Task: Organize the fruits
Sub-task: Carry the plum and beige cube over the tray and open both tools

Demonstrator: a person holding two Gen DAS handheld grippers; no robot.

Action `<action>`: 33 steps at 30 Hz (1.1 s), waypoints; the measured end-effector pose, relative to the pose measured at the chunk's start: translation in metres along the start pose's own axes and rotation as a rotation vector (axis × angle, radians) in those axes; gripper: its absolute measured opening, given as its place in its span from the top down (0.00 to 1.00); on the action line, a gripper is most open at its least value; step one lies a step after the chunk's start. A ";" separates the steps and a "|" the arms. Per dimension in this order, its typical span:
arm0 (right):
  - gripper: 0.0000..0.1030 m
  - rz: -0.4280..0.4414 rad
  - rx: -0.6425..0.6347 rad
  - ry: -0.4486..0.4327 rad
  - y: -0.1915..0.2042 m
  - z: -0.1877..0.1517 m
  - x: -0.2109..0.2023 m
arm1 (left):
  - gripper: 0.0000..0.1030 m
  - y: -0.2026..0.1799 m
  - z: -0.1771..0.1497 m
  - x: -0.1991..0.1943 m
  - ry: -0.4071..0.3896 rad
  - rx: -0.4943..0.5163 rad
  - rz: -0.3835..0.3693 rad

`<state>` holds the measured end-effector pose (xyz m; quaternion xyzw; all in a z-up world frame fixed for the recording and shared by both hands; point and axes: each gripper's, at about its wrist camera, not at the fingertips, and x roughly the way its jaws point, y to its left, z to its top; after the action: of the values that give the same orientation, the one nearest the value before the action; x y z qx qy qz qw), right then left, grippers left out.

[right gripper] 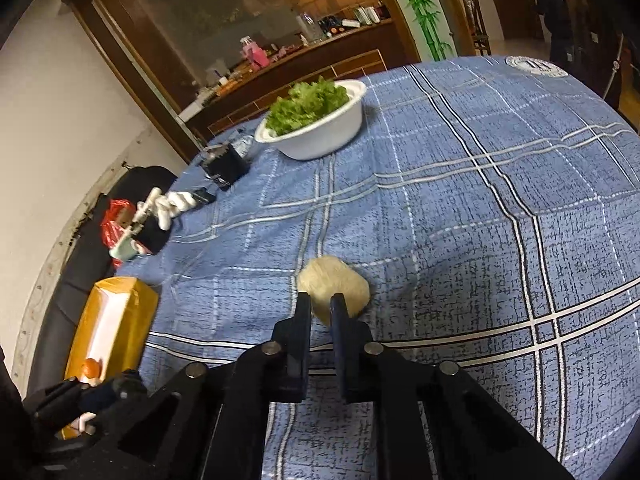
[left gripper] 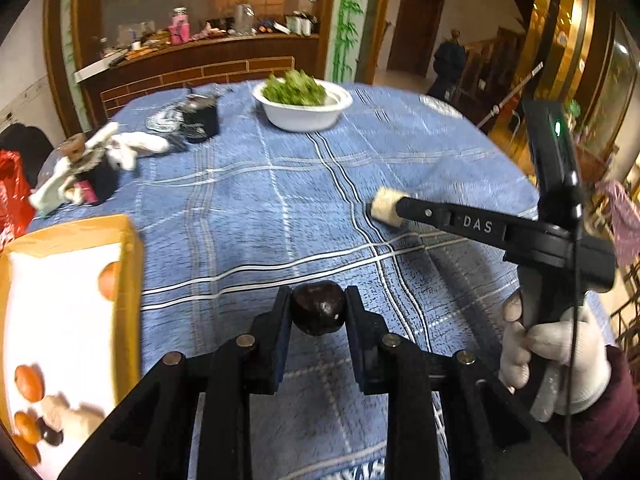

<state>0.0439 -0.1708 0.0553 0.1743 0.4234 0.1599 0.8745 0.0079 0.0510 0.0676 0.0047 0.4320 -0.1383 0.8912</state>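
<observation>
My left gripper is shut on a dark round fruit and holds it above the blue checked tablecloth. A yellow box with a white inside lies at the left and holds several orange fruits, a dark one and pale ones. My right gripper is shut on a pale fuzzy beige fruit, low over the cloth. The right gripper also shows in the left wrist view, with the pale fruit at its tip. The box shows in the right wrist view.
A white bowl of green leaves stands at the far side of the table. White gloves, a black pouch and small clutter lie at the far left. A red bag hangs off the left edge.
</observation>
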 end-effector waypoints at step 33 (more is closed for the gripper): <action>0.55 -0.010 -0.248 0.048 0.166 -0.025 -0.026 | 0.76 0.216 -0.103 -0.124 -0.149 -0.499 0.077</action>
<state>-0.0134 -0.0300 0.1314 0.0585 0.4221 0.2107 0.8798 -0.0899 0.3020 0.0749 -0.2091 0.3853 0.0067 0.8988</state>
